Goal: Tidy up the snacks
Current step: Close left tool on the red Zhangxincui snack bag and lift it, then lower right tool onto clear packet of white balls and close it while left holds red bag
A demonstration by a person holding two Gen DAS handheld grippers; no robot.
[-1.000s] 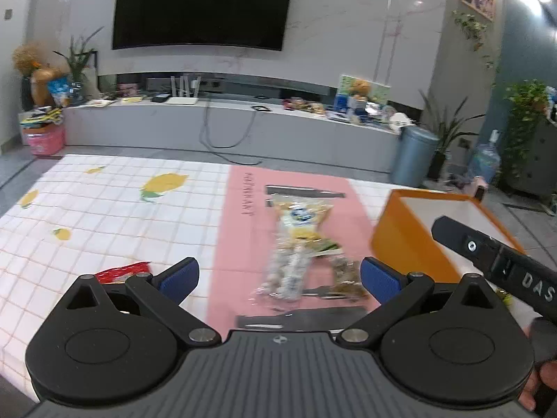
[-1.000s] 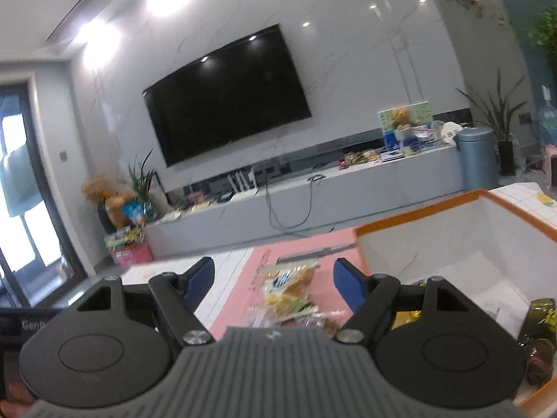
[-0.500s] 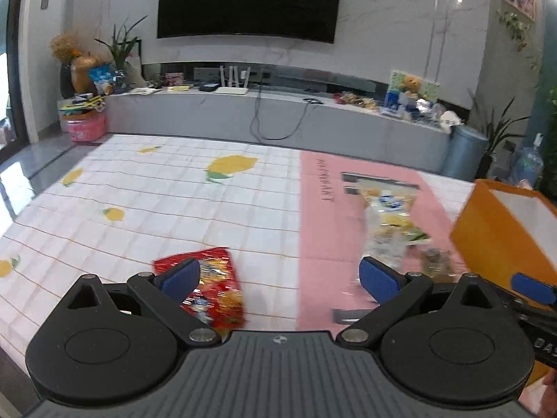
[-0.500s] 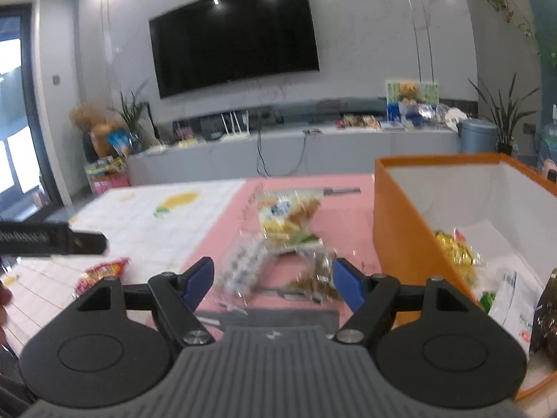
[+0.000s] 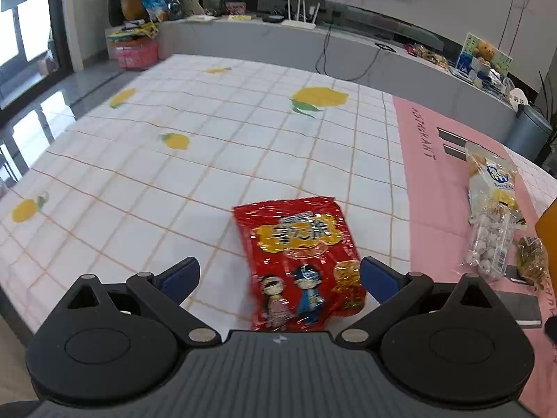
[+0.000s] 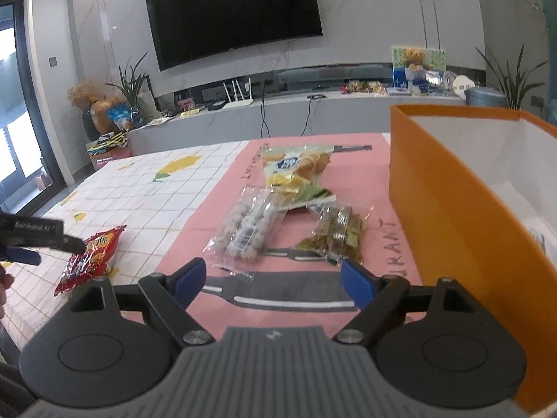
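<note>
A red snack packet (image 5: 299, 261) lies flat on the checked tablecloth (image 5: 209, 160). My left gripper (image 5: 280, 275) stands open over its near end, pads apart from it. On the pink mat (image 6: 313, 181) lie a yellow-and-white snack bag (image 6: 296, 169), a clear bag of white balls (image 6: 247, 230) and a clear bag of brown snacks (image 6: 334, 235). My right gripper (image 6: 273, 280) is open and its jaws are still opening, with nothing between them, just short of those bags. The red packet (image 6: 90, 254) shows at the left of the right wrist view, under the left gripper's fingers (image 6: 52, 240).
An orange box (image 6: 452, 202) with white inner walls stands right of the mat, close beside my right gripper. A grey TV bench (image 6: 313, 108) and a bin (image 5: 529, 132) lie beyond the table's far edge. The table's near edge (image 5: 14, 299) runs just left of my left gripper.
My left gripper swung left and down from the pink mat to above the red packet. My right gripper dipped from the room view to the bags on the mat and widened.
</note>
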